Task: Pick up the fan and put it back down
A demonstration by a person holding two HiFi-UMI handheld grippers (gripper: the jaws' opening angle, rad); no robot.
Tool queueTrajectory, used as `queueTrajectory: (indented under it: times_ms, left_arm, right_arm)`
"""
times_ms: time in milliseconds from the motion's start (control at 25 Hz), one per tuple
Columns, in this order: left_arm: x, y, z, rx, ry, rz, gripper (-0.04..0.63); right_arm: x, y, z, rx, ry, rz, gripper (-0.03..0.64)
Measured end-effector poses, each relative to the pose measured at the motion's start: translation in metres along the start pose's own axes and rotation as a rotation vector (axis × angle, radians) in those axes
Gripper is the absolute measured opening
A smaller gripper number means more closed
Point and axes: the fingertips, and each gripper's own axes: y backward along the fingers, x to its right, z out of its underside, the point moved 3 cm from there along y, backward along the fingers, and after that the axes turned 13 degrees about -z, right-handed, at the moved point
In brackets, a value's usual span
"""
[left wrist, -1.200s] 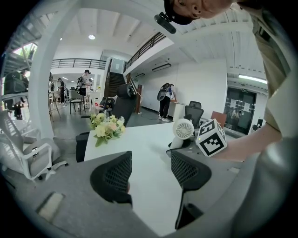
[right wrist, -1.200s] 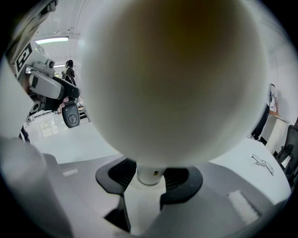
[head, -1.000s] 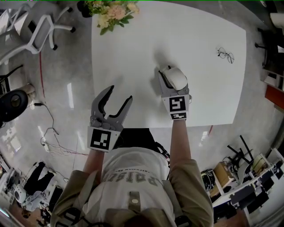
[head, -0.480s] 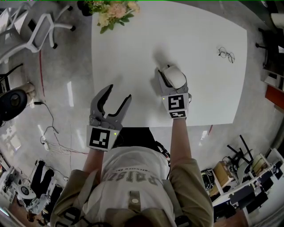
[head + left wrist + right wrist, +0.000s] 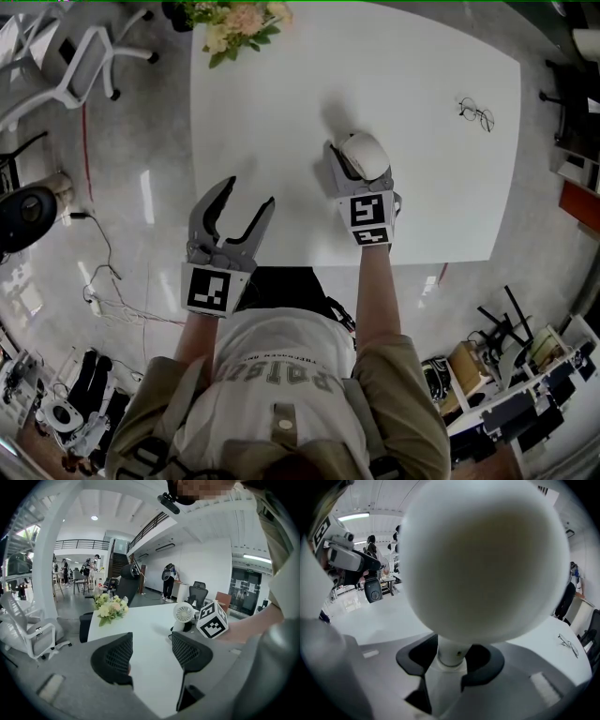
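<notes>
A small white fan (image 5: pixel 364 155) with a round head stands over the middle of the white table (image 5: pixel 441 197). My right gripper (image 5: pixel 352 174) is shut on its stem just under the head. In the right gripper view the head (image 5: pixel 483 559) fills the picture and the dark pads (image 5: pixel 480 660) clamp the white stem (image 5: pixel 449 652). Whether the fan's base touches the table I cannot tell. My left gripper (image 5: pixel 248 195) hangs open at the table's near left edge, nothing between its jaws (image 5: pixel 150 651). From there the fan (image 5: pixel 183 612) shows beside the right gripper's marker cube (image 5: pixel 212 619).
A bunch of flowers (image 5: pixel 234 23) stands at the table's far left corner. A pair of glasses (image 5: pixel 476 114) lies at the far right. A white chair (image 5: pixel 66 56) and cables on the floor are to the left of the table.
</notes>
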Motion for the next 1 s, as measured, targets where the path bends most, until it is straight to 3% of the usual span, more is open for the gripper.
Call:
queueTrajectory:
  times_ms: [680, 1000]
  left_arm:
    - [0.01, 0.01, -0.007, 0.025, 0.0, -0.005, 0.273]
    - [0.01, 0.016, -0.003, 0.037, -0.008, -0.016, 0.273]
  right_arm:
    - [-0.002, 0.0, 0.004, -0.01, -0.014, 0.029, 0.172]
    - [-0.009, 0.0, 0.0, 0.03, 0.001, 0.008, 0.237]
